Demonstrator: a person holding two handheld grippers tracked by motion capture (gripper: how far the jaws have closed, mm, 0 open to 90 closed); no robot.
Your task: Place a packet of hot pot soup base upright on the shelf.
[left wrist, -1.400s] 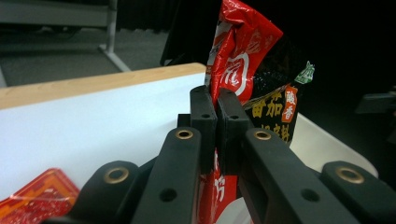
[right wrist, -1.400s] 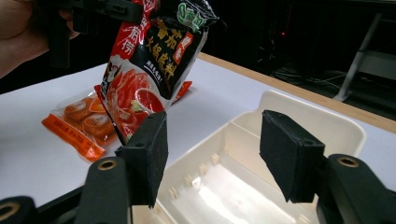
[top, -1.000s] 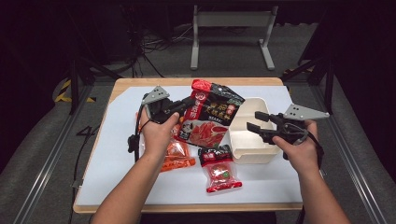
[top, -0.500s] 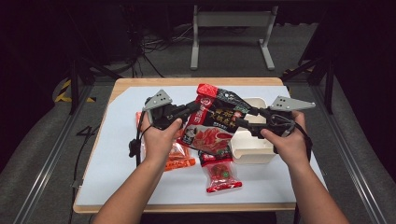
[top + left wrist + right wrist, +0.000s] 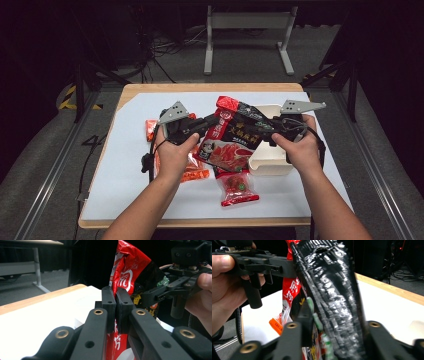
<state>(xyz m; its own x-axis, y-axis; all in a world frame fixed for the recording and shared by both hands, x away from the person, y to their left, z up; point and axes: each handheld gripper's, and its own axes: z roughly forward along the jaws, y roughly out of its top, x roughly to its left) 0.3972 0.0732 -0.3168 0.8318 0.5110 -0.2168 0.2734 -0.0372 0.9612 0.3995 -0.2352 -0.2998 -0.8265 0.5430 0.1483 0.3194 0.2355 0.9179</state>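
Hands level; left tool (image 5: 212,121), right tool (image 5: 266,134) clamp pouch (image 5: 235,135).

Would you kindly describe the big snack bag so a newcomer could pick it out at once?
On the white table mat, look just left of the cream bin. The big bag is lifted between the left gripper and right gripper. Unlike the smaller red packets lying flat, it is black and red.

The red and black snack bag (image 5: 130,272) carries large white Chinese characters on its red panel, too cut off and creased to read with certainty, and no other lettering is legible.
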